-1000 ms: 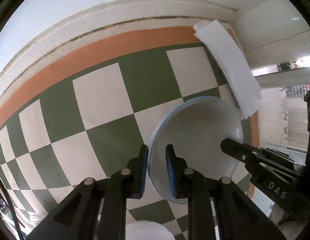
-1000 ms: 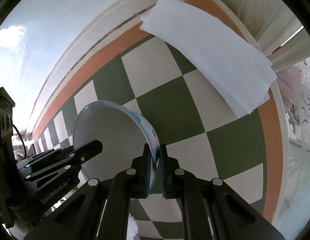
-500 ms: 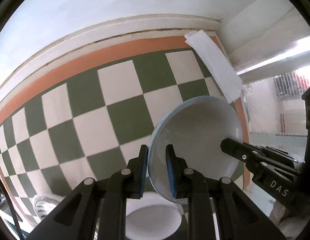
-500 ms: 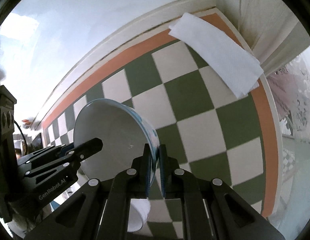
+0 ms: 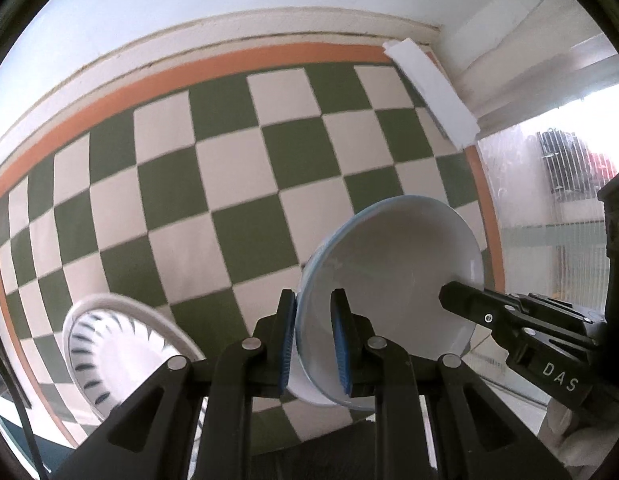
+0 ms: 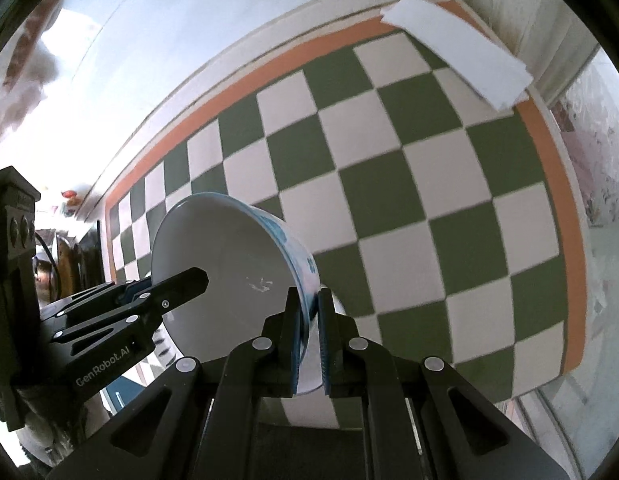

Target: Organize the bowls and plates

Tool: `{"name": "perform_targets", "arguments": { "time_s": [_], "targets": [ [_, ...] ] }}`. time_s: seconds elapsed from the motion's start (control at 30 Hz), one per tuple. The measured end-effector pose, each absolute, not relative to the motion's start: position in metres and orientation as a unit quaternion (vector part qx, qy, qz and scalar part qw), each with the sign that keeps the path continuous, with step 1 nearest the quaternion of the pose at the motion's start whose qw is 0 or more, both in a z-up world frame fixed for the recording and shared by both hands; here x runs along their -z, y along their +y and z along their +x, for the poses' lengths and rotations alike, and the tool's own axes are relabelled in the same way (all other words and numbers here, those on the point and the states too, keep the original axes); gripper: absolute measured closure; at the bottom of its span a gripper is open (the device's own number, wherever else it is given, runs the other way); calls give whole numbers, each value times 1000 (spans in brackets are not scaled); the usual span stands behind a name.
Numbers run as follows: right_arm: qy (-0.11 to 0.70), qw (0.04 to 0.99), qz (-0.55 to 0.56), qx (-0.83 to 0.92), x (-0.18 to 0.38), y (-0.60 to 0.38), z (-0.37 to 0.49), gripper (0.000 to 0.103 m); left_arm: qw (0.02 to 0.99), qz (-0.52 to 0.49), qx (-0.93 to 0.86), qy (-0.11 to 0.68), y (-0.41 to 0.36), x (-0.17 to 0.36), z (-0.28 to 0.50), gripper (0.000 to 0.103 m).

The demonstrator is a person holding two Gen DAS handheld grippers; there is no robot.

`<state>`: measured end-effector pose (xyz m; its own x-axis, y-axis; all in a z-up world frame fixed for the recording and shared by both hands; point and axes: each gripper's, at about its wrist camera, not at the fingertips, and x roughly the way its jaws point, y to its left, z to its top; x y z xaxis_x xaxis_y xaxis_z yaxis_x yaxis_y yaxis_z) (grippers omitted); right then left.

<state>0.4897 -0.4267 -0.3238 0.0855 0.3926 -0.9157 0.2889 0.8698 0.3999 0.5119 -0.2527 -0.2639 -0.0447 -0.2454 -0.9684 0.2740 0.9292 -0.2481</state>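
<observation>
Both grippers w/ bowl [image 5: 393, 264] have risen since earlier; striped plate [image 5: 109, 344] now visible below-left, blurred, partly hidden by left gripper [image 5: 314, 344]. Left & right gripper [image 6: 308, 340] clamp opposite rims, bowl above checkered tablecloth [image 5: 237, 168]. Paper towel [image 6: 457, 68] in far corner.

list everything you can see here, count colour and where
bowl: 1, white inside with blue pattern outside, held above the table, gripped at opposite rims
plate: 1, white with dark dashes round the rim, lower left in the left wrist view, on the table
folded paper towel: 1, white, far corner of the table by the wall
tablecloth: 1, green and cream checks with orange border, covering the table
left gripper: 1, black with blue pads, shut on the bowl rim
right gripper: 1, black with blue pads, shut on the opposite rim
</observation>
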Motion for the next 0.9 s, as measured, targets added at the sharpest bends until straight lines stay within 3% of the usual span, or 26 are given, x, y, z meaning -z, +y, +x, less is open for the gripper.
{"name": "perform_targets", "arguments": {
  "time_s": [0.9],
  "targets": [
    [714, 656, 245, -27, 377, -404, 458, 94, 662, 45, 180, 726, -248, 312, 477, 87]
  ]
}}
